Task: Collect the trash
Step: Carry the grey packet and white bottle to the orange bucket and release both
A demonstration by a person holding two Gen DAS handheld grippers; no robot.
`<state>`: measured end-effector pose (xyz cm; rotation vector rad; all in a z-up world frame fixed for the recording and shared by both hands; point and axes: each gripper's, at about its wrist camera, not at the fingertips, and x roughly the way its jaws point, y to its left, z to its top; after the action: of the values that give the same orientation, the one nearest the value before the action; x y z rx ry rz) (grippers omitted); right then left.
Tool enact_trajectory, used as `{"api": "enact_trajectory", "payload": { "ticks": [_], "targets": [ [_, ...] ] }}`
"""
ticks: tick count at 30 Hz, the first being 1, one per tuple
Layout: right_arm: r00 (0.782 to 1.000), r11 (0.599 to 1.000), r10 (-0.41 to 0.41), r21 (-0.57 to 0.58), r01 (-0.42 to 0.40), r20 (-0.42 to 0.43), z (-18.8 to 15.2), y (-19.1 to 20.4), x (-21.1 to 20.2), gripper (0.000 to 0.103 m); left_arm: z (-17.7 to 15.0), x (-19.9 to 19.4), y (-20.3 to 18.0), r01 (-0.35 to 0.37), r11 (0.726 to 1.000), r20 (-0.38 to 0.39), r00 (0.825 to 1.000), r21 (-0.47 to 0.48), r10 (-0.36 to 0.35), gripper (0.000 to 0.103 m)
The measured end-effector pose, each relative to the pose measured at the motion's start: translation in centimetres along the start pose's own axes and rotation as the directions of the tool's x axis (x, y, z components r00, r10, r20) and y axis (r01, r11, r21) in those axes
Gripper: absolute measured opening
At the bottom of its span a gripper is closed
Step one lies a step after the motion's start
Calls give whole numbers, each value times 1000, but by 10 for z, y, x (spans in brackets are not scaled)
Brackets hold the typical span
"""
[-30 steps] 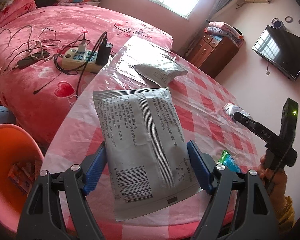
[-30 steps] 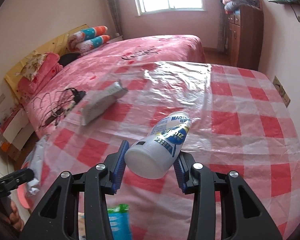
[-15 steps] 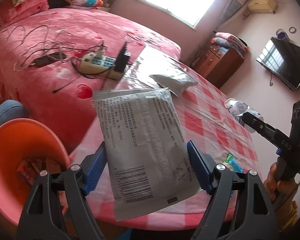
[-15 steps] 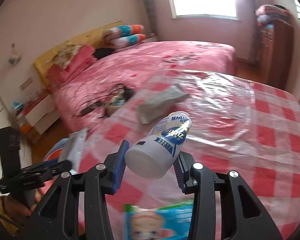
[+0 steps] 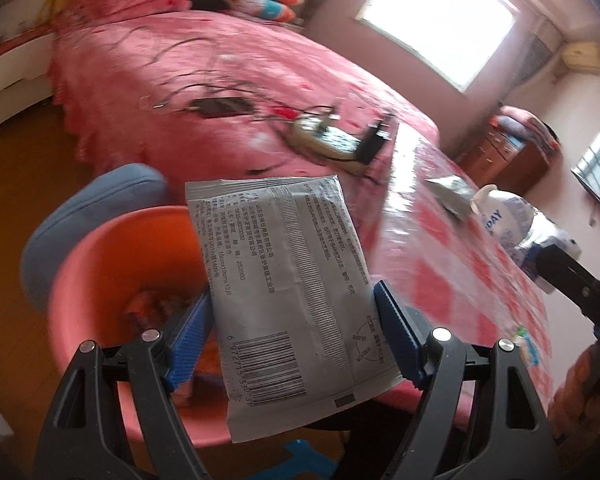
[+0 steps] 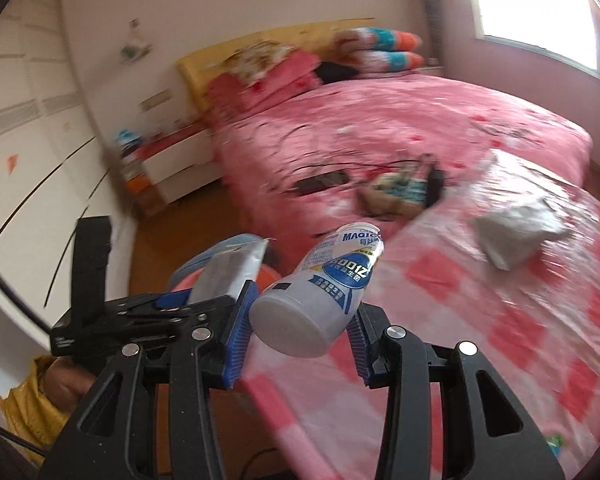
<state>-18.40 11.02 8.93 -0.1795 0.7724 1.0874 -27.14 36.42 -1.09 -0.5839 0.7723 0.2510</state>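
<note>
My left gripper [image 5: 294, 334] is shut on a flat grey packet [image 5: 288, 288] with a barcode, held over an orange bin [image 5: 100, 264] that has some wrappers inside. In the right wrist view my right gripper [image 6: 300, 328] is shut on a white plastic bottle [image 6: 320, 292] with a blue label, base toward the camera, above the table's left edge. The same bottle [image 5: 512, 220] shows at the right of the left wrist view. The left gripper [image 6: 148, 312] with its packet shows beside the bottle. Another grey packet [image 6: 516, 232] lies on the checked table [image 6: 500, 320].
A blue cushioned stool [image 5: 88, 208] stands beside the bin. A pink bed [image 5: 220, 80] carries a power strip [image 5: 328, 136] and cables. A green wrapper [image 5: 526, 344] lies near the table's edge. A wooden dresser [image 5: 504, 152] stands at the far wall.
Both grippers have swung left off the table toward the orange bin, each keeping its load. The bin now fills the lower left of the left wrist view.
</note>
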Motion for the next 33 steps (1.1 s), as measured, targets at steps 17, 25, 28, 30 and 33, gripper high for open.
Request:
{"api": "enact_trajectory", "payload": {
  "ticks": [17,25,28,30,33],
  "targets": [
    [992,994,87,-60,-93,-92,-9,52,67,72,-4,0,77,-189,975,-27,982,-117,187,81],
    [1000,999,5,39,-5,2,-14,15,25,82,2,0,59,-166,982,-11,986,-89,166,81],
    [1000,997,-16,77,14,22,-18,3,16,86,2,3,50,-154,986,-17,988,-71,153,81],
    [999,995,-25,101,22,30,-22,-5,9,86,2,4,42,-144,988,-17,989,-58,144,81],
    [999,992,-33,122,28,41,-27,-12,1,86,4,5,31,-129,991,-15,992,-39,128,81]
  ]
}}
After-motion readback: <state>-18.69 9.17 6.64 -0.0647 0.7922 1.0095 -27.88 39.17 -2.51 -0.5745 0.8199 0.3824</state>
